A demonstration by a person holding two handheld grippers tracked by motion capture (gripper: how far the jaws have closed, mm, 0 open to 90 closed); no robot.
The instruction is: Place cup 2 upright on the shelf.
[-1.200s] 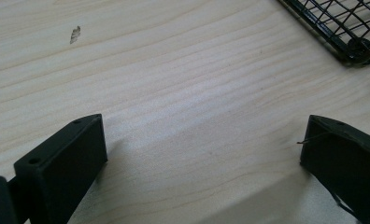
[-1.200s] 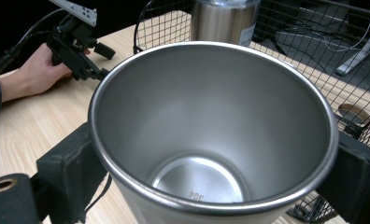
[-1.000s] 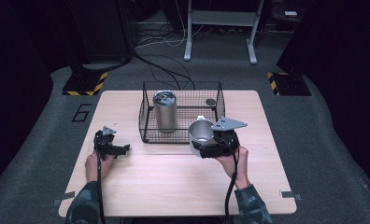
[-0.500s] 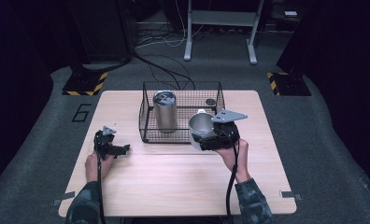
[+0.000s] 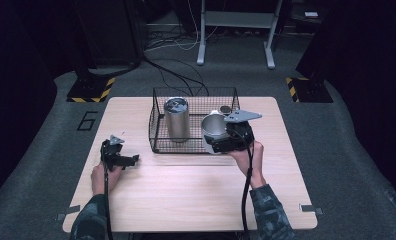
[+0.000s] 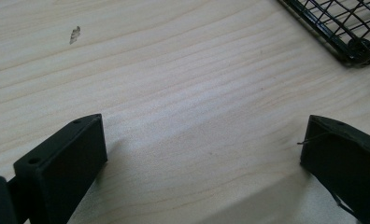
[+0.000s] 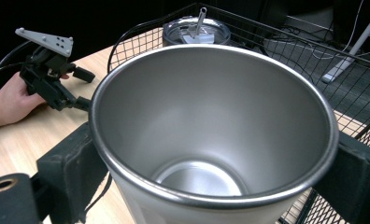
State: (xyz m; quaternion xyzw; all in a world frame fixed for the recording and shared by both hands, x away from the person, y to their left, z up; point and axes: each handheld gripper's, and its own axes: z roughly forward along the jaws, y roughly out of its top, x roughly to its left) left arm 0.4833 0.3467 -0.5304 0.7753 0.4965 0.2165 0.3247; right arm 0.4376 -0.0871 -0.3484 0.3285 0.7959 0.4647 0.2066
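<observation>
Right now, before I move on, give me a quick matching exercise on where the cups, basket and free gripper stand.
Things:
1. open steel cup
2. lidded tumbler
3. left gripper
4. wire basket

States:
A. jaws apart, over bare table
B. standing inside the basket
C. clamped between the right gripper's jaws
D. black, at the table's far middle

Pairs: 1-C, 2-B, 3-A, 4-D

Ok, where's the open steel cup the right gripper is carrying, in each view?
High view: the open steel cup is right of centre, at the wire basket's right front corner, clamped by the right gripper.
Left gripper view: not in it; bare table and a basket corner.
Right gripper view: the cup sits centre frame, mouth up, between the jaws.
Shared landmark: the wire basket.
</observation>
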